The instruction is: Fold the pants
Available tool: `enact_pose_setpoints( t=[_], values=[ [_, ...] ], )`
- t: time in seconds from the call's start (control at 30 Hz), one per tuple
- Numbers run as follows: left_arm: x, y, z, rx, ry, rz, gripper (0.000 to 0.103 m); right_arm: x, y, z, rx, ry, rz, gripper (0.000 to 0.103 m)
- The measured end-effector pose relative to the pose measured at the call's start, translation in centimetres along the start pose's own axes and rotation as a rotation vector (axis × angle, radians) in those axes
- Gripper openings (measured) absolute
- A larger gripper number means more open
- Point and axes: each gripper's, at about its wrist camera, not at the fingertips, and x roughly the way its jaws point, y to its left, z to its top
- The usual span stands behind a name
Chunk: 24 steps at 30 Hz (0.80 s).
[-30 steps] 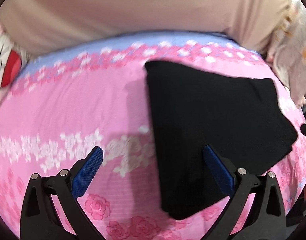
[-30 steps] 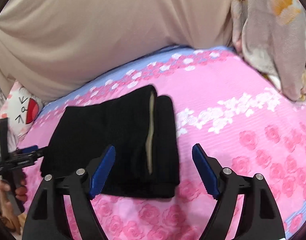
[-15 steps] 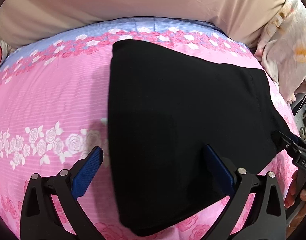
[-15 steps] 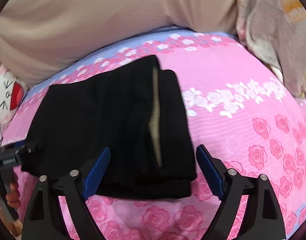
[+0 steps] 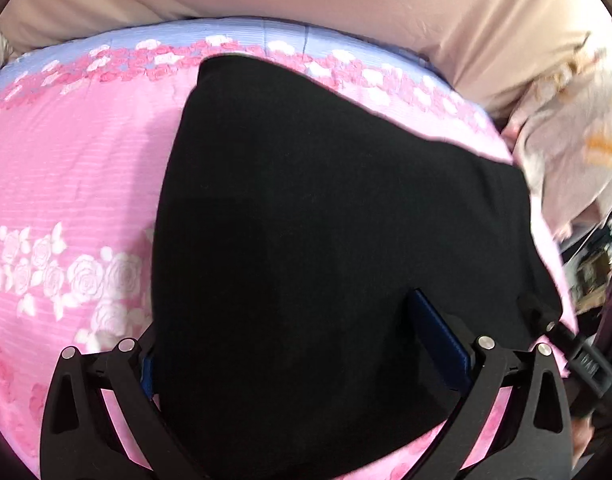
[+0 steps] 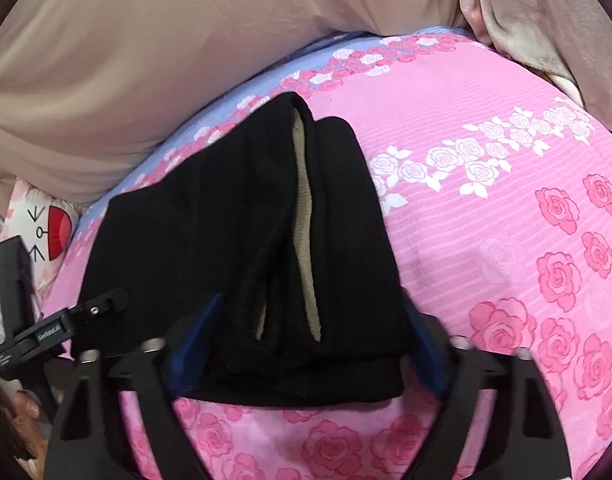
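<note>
The black pants [image 5: 325, 220] lie folded into a thick rectangle on the pink rose-print bed cover [image 5: 66, 168]. My left gripper [image 5: 306, 344] is open, its blue-padded fingers straddling the near left corner of the pants, low over the cloth. In the right wrist view the pants [image 6: 210, 240] show their layered end with a beige lining strip [image 6: 304, 216]. My right gripper [image 6: 306, 344] is open, its fingers either side of that end. Each gripper shows at the edge of the other's view.
A beige wall of cloth [image 6: 166, 40] rises behind the bed. A grey-pink blanket [image 6: 545, 20] is piled at the far right. A white cat-face cushion [image 6: 38, 228] lies at the left edge. The bed cover [image 6: 505, 220] extends to the right of the pants.
Both grippers have moved forward and down toward the pants. The pants now fill the space between each pair of open fingers. The pants have not moved.
</note>
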Motion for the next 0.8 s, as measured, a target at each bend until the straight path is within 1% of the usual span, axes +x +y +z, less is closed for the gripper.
enact_pose_setpoints(
  t=[0.03,0.07,0.1,0.13,0.17,0.2,0.23,0.27,0.3,0.33,0.37,0.43,0.47,0.5,0.53,0.57,0.6,0.63,0.67,0.7,0.77,0.8],
  values=[
    [0.1,0.0,0.2,0.013,-0.001,-0.01,0.09,-0.3,-0.1,0.1,0.018,-0.002,0.029,0.052],
    [-0.2,0.1,0.3,0.019,-0.005,-0.011,0.083,-0.4,0.0,0.2,0.035,0.001,0.049,0.045],
    [-0.7,0.2,0.5,0.02,-0.009,-0.018,0.068,-0.7,0.4,0.3,0.037,0.001,0.059,0.043],
    [-1.1,0.5,0.7,0.017,-0.014,-0.023,0.046,-0.8,0.9,0.4,0.027,-0.004,0.058,0.042],
    [-2.0,1.1,1.2,0.016,-0.018,-0.042,0.038,-1.1,1.4,0.5,0.024,-0.008,0.07,0.041],
    [-2.8,1.8,1.8,0.0,-0.01,-0.088,0.033,-1.3,2.0,0.6,0.026,-0.012,0.098,0.04],
    [-3.2,2.4,2.1,-0.01,-0.004,-0.11,0.032,-1.7,2.9,0.8,0.012,-0.019,0.125,0.04],
    [-3.9,3.2,2.5,-0.023,0.004,-0.12,0.031,-2.1,4.0,0.9,-0.005,-0.026,0.147,0.039],
    [-4.9,3.9,2.7,-0.034,0.0,-0.121,0.031,-2.4,5.2,0.9,-0.019,-0.026,0.192,0.039],
    [-5.7,4.3,2.7,-0.033,-0.012,-0.107,0.031,-2.5,6.0,0.9,-0.031,-0.019,0.227,0.039],
    [-7.4,4.9,2.7,-0.016,-0.045,-0.07,0.031,-2.5,7.1,0.6,-0.05,-0.005,0.26,0.039],
    [-10.1,6.0,2.0,0.008,-0.09,-0.016,0.033,-1.5,8.5,-0.4,-0.067,0.04,0.285,0.04],
    [-11.3,6.8,1.4,0.01,-0.094,0.007,0.035,-0.9,8.7,-1.0,-0.074,0.066,0.286,0.042],
    [-11.9,7.5,0.7,0.015,-0.082,0.032,0.042,0.1,8.9,-1.8,-0.084,0.102,0.276,0.044],
    [-11.9,8.2,-0.3,0.024,-0.059,0.075,0.047,1.2,8.8,-2.8,-0.095,0.141,0.23,0.052],
    [-11.5,8.8,-1.0,0.027,-0.034,0.103,0.05,1.8,8.4,-3.6,-0.093,0.15,0.17,0.062],
    [-10.7,9.5,-1.9,0.034,0.001,0.144,0.056,1.4,7.7,-4.0,-0.076,0.136,0.182,0.063],
    [-10.3,10.1,-2.6,0.035,0.013,0.179,0.065,0.9,7.3,-3.9,-0.052,0.13,0.2,0.062],
    [-10.5,10.9,-3.4,0.031,-0.002,0.212,0.072,0.0,6.9,-3.6,-0.029,0.113,0.2,0.062],
    [-11.1,11.3,-3.8,0.023,-0.036,0.243,0.082,-0.9,6.9,-3.2,-0.03,0.086,0.188,0.062],
    [-13.1,11.2,-3.8,0.016,-0.127,0.322,0.082,-3.3,7.9,-1.8,-0.103,-0.008,0.119,0.063],
    [-13.8,10.9,-3.6,0.023,-0.168,0.349,0.084,-3.9,8.4,-1.3,-0.128,-0.031,0.103,0.063]
  ],
)
